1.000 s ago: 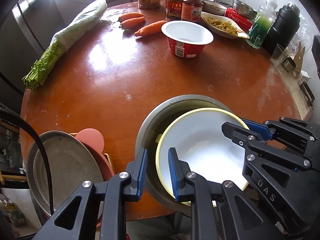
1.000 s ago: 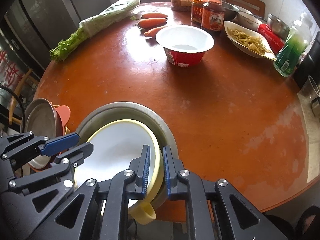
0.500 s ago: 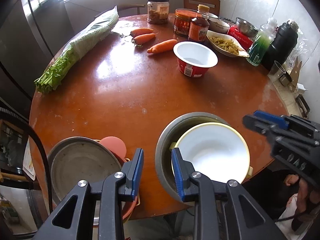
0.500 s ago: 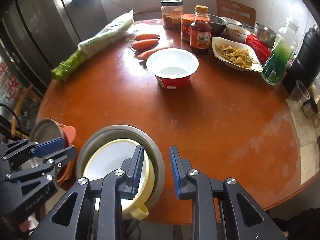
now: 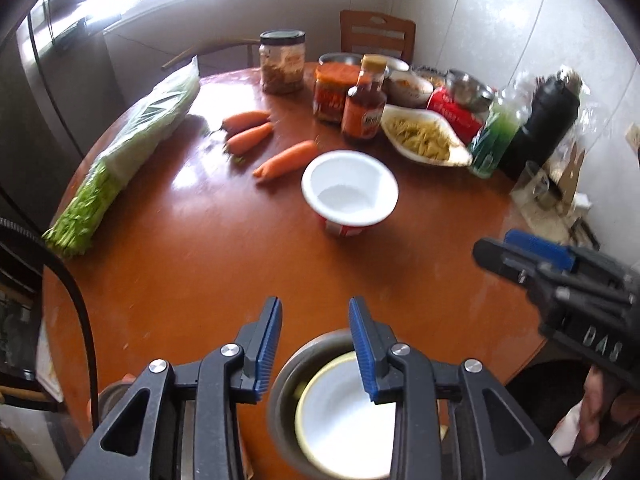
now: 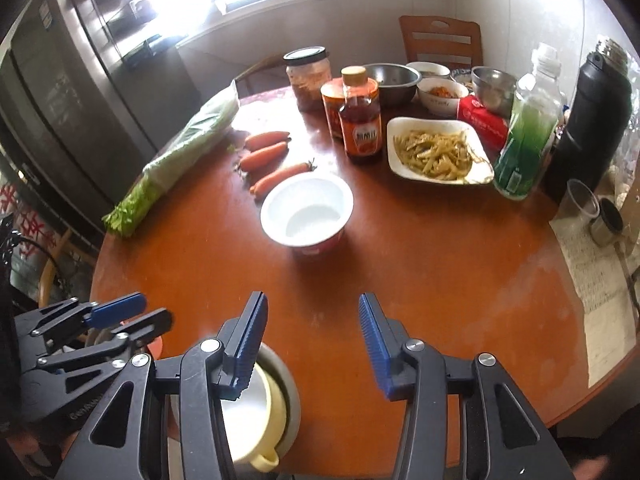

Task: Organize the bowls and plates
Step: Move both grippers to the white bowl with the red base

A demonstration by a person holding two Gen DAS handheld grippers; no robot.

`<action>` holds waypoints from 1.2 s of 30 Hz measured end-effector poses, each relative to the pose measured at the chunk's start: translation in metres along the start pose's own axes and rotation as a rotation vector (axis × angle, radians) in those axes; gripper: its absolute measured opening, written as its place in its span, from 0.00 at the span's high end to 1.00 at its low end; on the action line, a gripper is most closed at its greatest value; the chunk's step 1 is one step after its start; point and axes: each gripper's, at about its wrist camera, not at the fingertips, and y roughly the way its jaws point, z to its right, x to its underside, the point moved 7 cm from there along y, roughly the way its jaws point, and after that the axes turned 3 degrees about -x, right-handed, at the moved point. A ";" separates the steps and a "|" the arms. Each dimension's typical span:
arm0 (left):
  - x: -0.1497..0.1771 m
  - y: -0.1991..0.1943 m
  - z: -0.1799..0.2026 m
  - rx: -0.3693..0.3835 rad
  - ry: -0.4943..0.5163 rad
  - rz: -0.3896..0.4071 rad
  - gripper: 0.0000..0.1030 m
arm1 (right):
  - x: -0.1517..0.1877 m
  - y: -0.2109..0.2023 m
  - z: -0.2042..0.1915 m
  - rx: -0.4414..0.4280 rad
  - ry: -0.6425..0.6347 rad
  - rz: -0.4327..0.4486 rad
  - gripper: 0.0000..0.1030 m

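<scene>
The left gripper (image 5: 315,340) hung above the near edge of the round table (image 5: 192,280), its blue-padded jaws a little apart and having just been opening, with nothing between them. Below and just behind its right jaw sat the yellow-rimmed white bowl (image 5: 340,412), nested inside a grey metal bowl (image 5: 280,392).

The right gripper (image 6: 310,344) stood with its jaws about half open, also just opened further, and empty. In its view the same yellow-rimmed bowl lay under the left jaw, its handle stub toward the table edge.

Well ahead of both pairs of jaws stood a red cup with a white inside (image 6: 307,216), its label too blurred to read. Beyond it lay three carrots (image 6: 266,152) and a bagged bunch of celery (image 6: 176,160) off to the left.

Farther ahead stood a sauce bottle (image 6: 360,120) with an orange label bearing Chinese characters I could not make out, beside a white dish of yellowish food (image 6: 438,150) and a green bottle (image 6: 524,140).

Seen from the left wrist, the body of the right gripper showed the letters "DAS".
</scene>
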 end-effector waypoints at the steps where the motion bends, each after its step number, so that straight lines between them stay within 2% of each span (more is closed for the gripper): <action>1: -0.004 0.002 0.001 0.009 -0.009 0.008 0.66 | -0.004 0.001 0.001 -0.005 0.003 0.004 0.52; 4: -0.019 0.014 0.002 0.033 -0.031 0.015 0.54 | -0.014 0.006 0.004 -0.022 0.017 0.012 0.52; 14: -0.038 0.049 -0.001 0.002 -0.048 -0.004 0.42 | -0.033 0.027 0.014 -0.014 0.037 0.015 0.51; 17: -0.042 0.056 -0.002 0.003 -0.061 -0.013 0.41 | -0.038 0.033 0.014 -0.016 0.030 0.012 0.51; 24: -0.056 0.078 -0.003 0.081 -0.135 -0.069 0.41 | -0.052 0.054 0.018 -0.001 0.019 -0.018 0.51; 27: -0.063 0.089 -0.007 0.076 -0.144 -0.087 0.41 | -0.056 0.068 0.024 0.012 0.025 -0.041 0.51; 36: -0.082 0.123 -0.012 0.093 -0.167 -0.121 0.41 | -0.066 0.116 0.045 -0.032 0.077 -0.124 0.51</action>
